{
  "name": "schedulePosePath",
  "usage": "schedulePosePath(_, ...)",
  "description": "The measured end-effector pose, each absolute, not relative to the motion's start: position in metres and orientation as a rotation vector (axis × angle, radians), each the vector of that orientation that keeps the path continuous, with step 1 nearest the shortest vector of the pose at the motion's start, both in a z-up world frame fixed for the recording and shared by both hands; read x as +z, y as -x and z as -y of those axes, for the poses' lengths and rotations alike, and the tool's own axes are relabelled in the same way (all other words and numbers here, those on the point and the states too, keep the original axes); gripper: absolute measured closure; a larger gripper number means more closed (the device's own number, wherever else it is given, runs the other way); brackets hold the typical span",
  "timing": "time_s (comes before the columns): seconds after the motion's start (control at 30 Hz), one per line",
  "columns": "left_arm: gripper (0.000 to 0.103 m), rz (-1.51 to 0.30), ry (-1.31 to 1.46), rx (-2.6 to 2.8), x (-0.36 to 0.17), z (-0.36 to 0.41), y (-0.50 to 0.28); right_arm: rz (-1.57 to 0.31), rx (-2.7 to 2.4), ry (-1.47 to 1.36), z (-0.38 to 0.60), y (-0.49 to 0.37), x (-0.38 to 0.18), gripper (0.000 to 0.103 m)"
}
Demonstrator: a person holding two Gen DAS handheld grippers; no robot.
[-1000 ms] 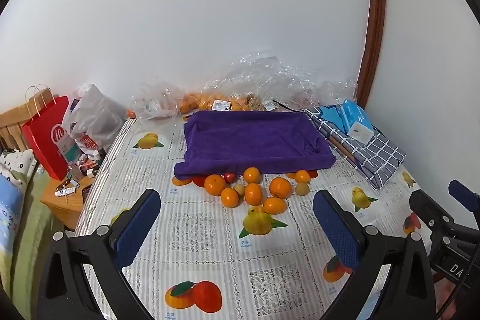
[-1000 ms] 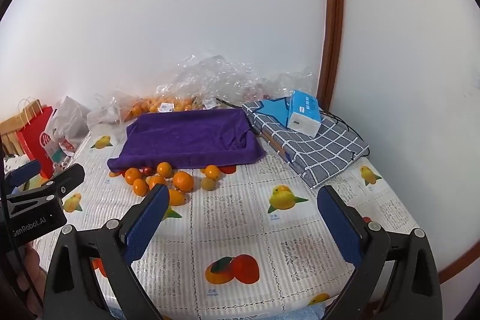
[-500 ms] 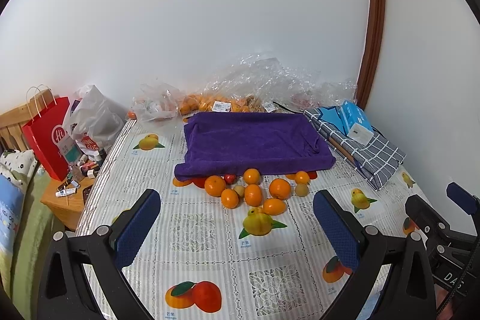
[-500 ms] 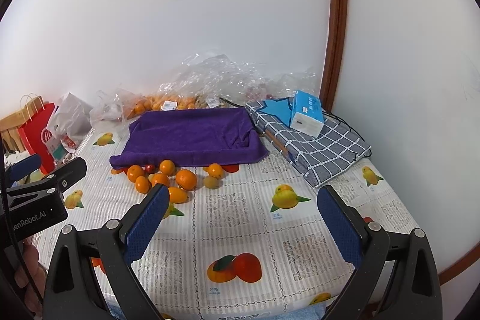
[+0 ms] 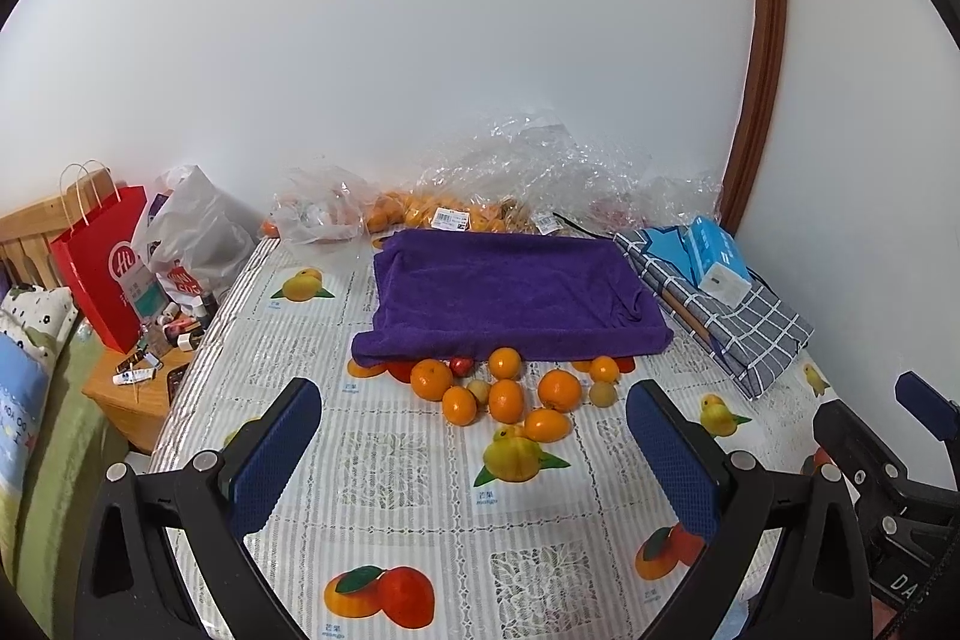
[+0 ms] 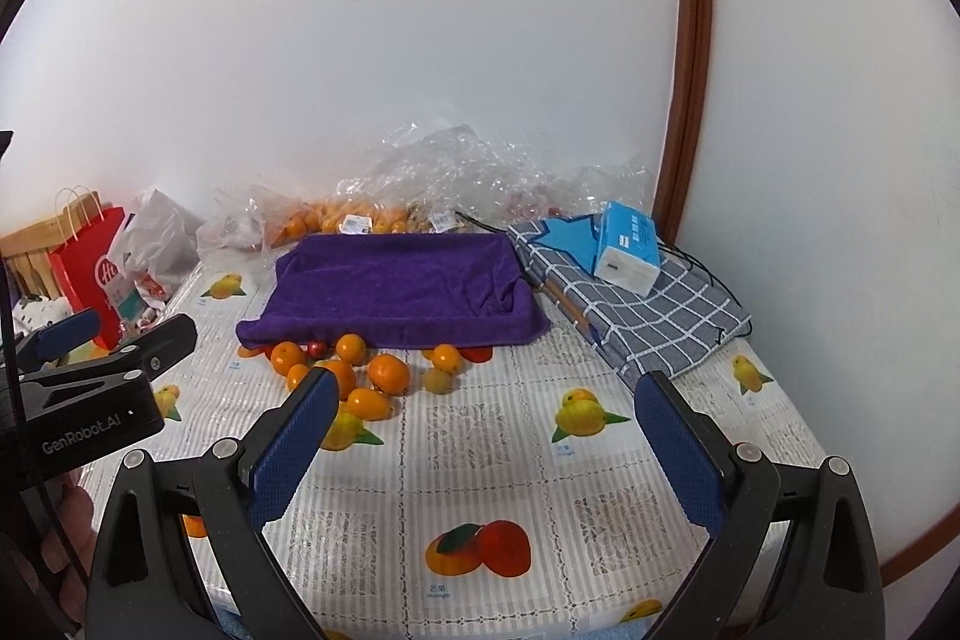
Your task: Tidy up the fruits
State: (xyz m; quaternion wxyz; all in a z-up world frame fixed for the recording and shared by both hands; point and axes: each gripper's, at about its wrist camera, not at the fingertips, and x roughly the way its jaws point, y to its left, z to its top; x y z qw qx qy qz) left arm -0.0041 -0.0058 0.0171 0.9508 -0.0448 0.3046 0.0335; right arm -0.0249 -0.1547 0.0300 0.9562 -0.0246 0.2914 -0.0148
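A cluster of several oranges with a small red fruit and small pale green fruits lies on the fruit-print tablecloth, just in front of a purple towel. The cluster also shows in the right wrist view, as does the towel. My left gripper is open and empty, held above the cloth short of the fruit. My right gripper is open and empty, to the right of the fruit.
Clear plastic bags with more oranges lie against the back wall. A folded checked cloth with a blue tissue pack is at right. A red paper bag and a small wooden stand are at left.
Both grippers have drifted slightly; the right wrist view has shifted left, so the fruit sits nearer its left finger. Nothing was grasped.
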Motion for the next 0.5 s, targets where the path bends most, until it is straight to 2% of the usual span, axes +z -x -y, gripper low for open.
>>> schedulePosePath(0.5, 0.000, -0.601, 0.115, 0.081, 0.017, 0.010, 0.003, -0.611, -0.010, 0.017, 0.170, 0.012, 0.024, 0.005)
